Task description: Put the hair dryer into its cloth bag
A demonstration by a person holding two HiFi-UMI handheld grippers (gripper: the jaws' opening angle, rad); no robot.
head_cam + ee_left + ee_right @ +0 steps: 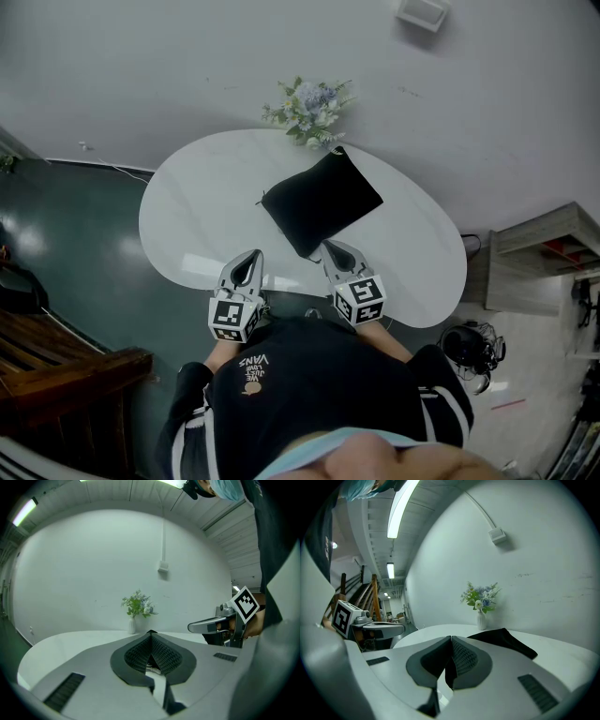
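Cloth bag [322, 201], one; flower vase [481, 620], one

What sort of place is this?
Likely a plain workroom or studio: a white oval table against a bare white wall, strip lights overhead, and a black cloth bag and vase of flowers on the table.

Bare workroom: white table [192, 225], ceiling strip lights [402, 507].

Inside of the cloth bag [322, 202] is hidden — flowers [307, 105] cover their vase [481, 620] in the head view.
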